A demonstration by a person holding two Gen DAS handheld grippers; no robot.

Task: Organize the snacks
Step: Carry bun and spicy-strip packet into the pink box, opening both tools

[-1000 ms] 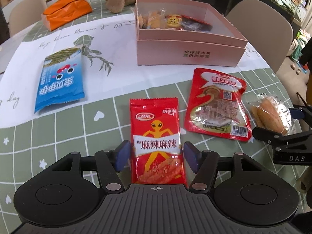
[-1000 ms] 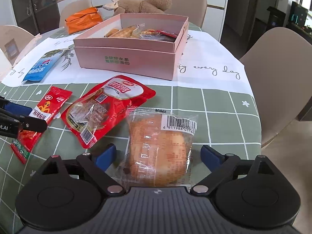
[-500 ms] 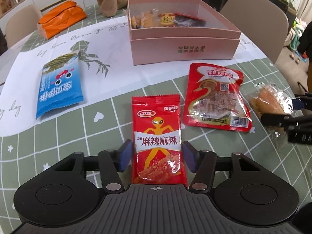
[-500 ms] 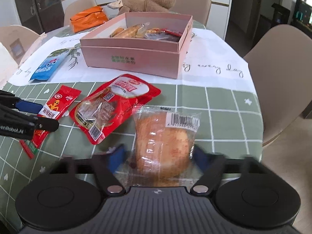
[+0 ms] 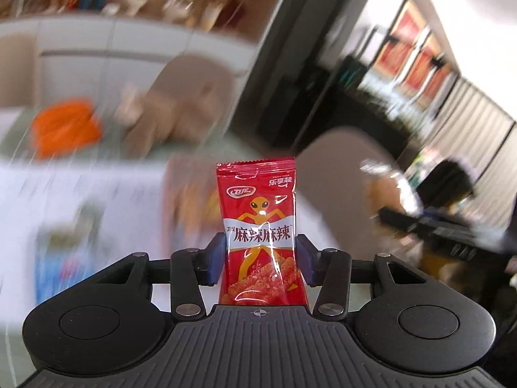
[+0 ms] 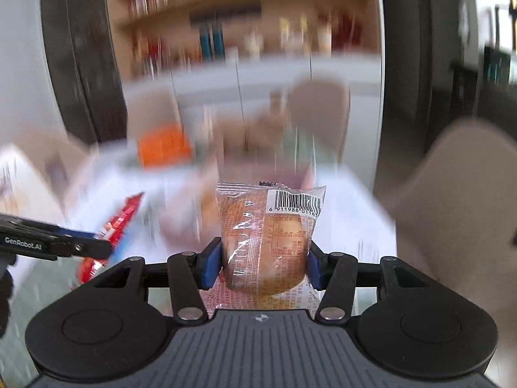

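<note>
Bkgd is one big smear — shelves, pale chairs, an orange bag [image 5: 66, 126] and a white-covered table [image 6: 349, 213] under both cams. My left gripper [image 5: 260, 260] has just been closing, its blue pads now pinching the red spicy-strip packet [image 5: 260, 236], which stands upright, clear of the table. My right gripper [image 6: 263, 266] has closed too — clamped on the wrapped bread bun [image 6: 268, 242], barcode at top, also lifted off the table.
</note>
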